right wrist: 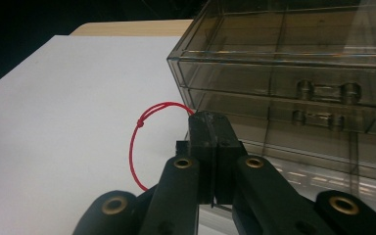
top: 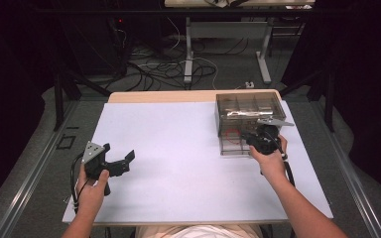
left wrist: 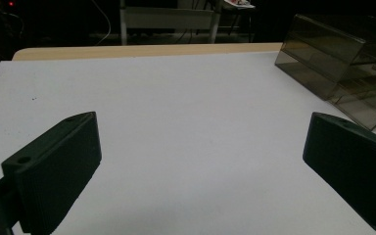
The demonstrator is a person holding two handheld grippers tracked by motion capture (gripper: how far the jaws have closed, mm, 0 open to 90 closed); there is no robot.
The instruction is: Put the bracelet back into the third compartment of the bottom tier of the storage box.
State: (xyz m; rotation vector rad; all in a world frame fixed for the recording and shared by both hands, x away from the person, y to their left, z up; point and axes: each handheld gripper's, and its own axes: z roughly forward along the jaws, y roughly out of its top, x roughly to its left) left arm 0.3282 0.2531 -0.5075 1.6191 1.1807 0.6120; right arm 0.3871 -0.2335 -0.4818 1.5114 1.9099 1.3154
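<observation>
Right gripper view shows the right gripper (right wrist: 214, 147) with fingers closed on a thin red string loop (right wrist: 136, 147) at the smoky clear plastic drawer box (right wrist: 284, 73); limp and light, it should be pinched firmly. Left gripper (top: 114, 161) hovers wide open over the white tabletop (top: 178, 168).

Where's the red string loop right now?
The red string loop sits at the near left corner of the smoky plastic drawer box, on the table's right side. In the right gripper view it curves out left of the closed right gripper.
</observation>
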